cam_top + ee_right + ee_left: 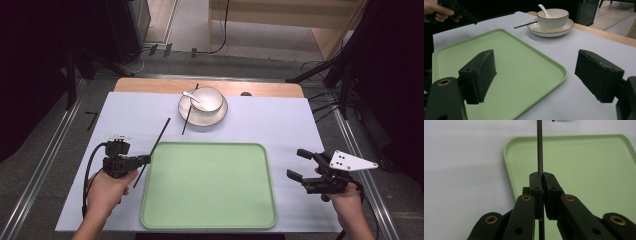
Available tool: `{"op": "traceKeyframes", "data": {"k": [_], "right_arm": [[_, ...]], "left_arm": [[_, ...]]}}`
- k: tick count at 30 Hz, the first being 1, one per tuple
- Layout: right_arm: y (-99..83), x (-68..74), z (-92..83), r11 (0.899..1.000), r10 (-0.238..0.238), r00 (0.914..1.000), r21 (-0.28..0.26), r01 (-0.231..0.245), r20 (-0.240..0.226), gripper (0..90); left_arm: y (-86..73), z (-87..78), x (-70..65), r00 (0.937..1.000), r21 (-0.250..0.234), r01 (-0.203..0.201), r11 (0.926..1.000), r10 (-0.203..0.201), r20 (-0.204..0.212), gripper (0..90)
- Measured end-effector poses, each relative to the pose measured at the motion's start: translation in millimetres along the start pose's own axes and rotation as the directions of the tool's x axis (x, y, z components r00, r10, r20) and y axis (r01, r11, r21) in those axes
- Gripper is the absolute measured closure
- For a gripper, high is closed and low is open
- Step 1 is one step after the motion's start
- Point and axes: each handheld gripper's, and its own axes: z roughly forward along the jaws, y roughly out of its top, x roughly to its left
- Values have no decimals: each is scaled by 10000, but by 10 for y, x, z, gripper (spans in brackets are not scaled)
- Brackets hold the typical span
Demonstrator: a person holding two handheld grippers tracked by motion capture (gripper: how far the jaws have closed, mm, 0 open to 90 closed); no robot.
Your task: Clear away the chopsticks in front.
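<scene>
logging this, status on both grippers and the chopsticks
Left gripper shut on thin black chopstick. Right gripper open, empty. Second chopstick against white plate. Green tray bare.

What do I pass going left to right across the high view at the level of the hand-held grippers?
Left hand-held gripper, shut on a black chopstick → green tray → right hand-held gripper, jaws open.

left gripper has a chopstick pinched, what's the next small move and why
Probably swing the left gripper rightward to bring the chopstick over the green tray and lower it there. The gripper is shut on the chopstick just beside the tray's left edge, and the tray is bare. The right gripper hangs open, and the second chopstick leans on the plate.
</scene>
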Motion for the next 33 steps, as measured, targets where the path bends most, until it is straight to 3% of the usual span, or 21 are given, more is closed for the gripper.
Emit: {"op": "traceKeyframes", "data": {"k": [2,8,14,17,19,24,33], "right_arm": [[8,-3,21,10000,-9,10000,4,9,-50,174],[38,-11,83,10000,-65,9998,-4,65,-208,174],[52,-17,129,9999,-135,9993,54,137,-342,174],[57,-15,135,9999,-136,9993,49,138,-347,173],[57,-14,129,9998,-161,9994,81,163,-297,173],[51,-16,130,9998,-158,9995,112,162,-286,173],[46,-6,121,9997,-181,9995,144,185,-249,174]], "left_arm": [[-77,15,-67,9999,133,-66,9999,67,-127,864],[-278,68,-181,9998,514,165,9985,-169,65,862],[-405,137,-180,9988,777,485,9958,-483,-49,861],[-471,190,-165,9992,1126,396,9928,-390,-82,859],[-505,229,-151,9985,1392,545,9888,-540,-70,858],[-530,313,-186,9992,1729,402,9841,-386,-127,856],[-523,326,-179,9998,1645,180,9862,-189,39,844]]}}
